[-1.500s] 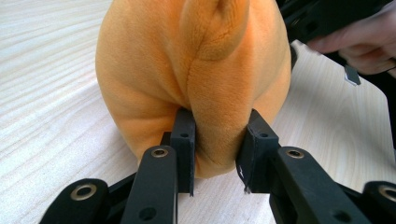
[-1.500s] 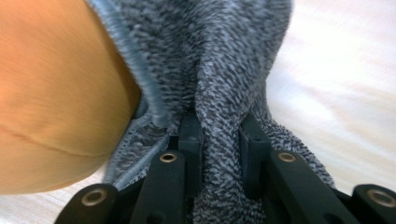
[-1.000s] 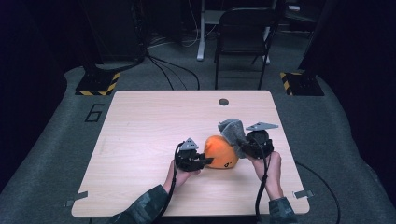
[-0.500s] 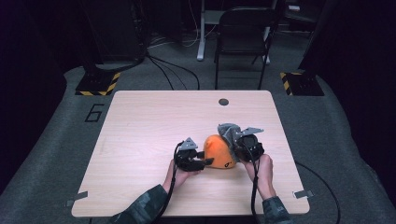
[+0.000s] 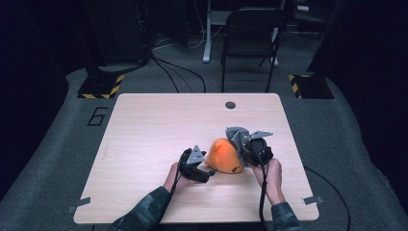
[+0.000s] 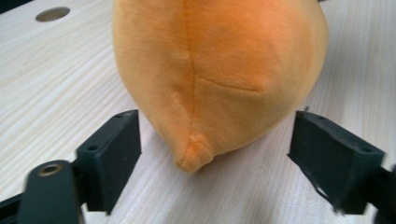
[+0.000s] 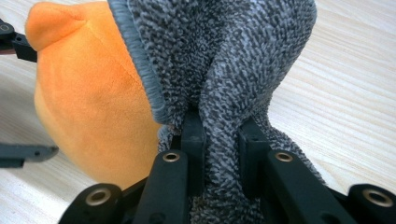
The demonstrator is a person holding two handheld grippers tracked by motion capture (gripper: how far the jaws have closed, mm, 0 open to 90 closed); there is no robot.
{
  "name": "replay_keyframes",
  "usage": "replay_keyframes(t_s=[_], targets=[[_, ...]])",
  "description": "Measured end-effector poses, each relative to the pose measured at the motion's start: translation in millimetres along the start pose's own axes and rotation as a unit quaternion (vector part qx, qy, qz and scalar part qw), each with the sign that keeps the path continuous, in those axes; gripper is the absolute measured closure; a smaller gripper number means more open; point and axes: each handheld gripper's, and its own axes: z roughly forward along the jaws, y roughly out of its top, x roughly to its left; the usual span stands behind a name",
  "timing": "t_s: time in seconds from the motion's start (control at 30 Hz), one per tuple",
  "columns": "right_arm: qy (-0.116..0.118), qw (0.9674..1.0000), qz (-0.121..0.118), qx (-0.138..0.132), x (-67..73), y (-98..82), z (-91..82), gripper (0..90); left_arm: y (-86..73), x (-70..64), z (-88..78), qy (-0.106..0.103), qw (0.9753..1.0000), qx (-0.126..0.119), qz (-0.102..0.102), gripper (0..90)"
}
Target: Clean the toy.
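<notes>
On a pale wooden counter point(image 5: 144, 144), a person's left tongs point(image 6: 215, 154) have just been opening and stand wide on either side of the pointed tip of an orange plush toy point(image 6: 210, 70), pads clear of it. The toy lies near the counter's near edge, right of centre. Against the toy's right side, the right tongs point(image 7: 219, 135) are clamped on a fold of grey towelling cloth point(image 7: 224, 56). Beyond the toy, a round cable hole point(image 5: 230, 105) marks the counter's far edge.
</notes>
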Motion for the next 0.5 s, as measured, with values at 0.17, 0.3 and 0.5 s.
replay_keyframes(t_s=[0.17,0.3,0.5], targets=[[0.002,1.0000,0.002,-0.002,-2.5,-0.1,1.3,76.9,-0.5,-3.8,4.9,0.013,0.9995,0.002,0.029,13.2],[0.003,1.0000,0.005,0.001,-2.8,-0.1,1.1,76.9,-2.4,-3.3,8.4,0.013,0.9992,0.010,0.036,13.3],[0.003,1.0000,0.004,0.001,-2.8,0.0,1.1,76.9,-3.3,-5.9,12.9,0.003,0.9988,0.018,0.045,15.3]])
